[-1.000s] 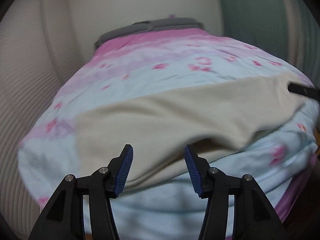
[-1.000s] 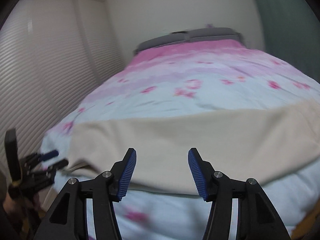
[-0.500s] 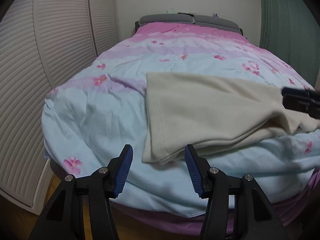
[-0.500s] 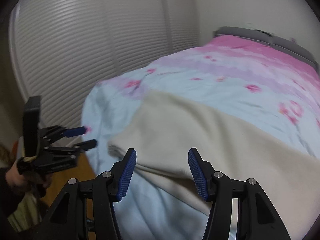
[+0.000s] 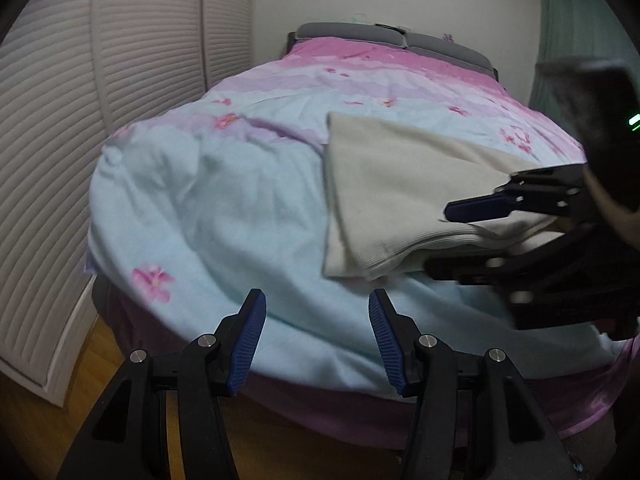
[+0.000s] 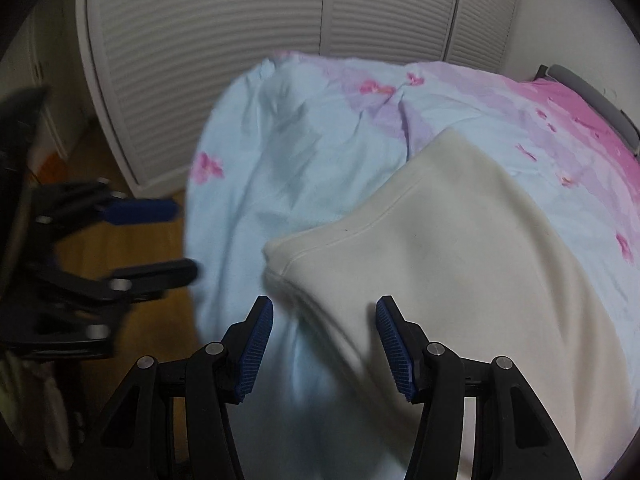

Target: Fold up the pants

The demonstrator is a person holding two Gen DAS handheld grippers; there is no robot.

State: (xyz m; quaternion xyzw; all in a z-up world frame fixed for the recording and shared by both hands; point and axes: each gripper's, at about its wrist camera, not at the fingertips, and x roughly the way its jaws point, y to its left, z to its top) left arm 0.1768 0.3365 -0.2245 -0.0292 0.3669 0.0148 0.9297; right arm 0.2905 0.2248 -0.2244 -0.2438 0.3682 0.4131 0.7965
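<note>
The right gripper (image 6: pixel 324 338), its blue-padded jaws narrowing slightly yet gripping nothing, is swinging onto the near corner of the cream knit pants (image 6: pixel 460 264), now lying at twelve o'clock ahead of it. The left gripper (image 5: pixel 316 338), half open and empty, is hovering over the floral pink-and-blue duvet (image 5: pixel 208 208), pants at two o'clock. A corner grab looks imminent.

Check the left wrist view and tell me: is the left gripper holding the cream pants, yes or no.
No. The left gripper stands open over bare blue duvet, and the cream pants lie apart from it, further up to the right.
</note>
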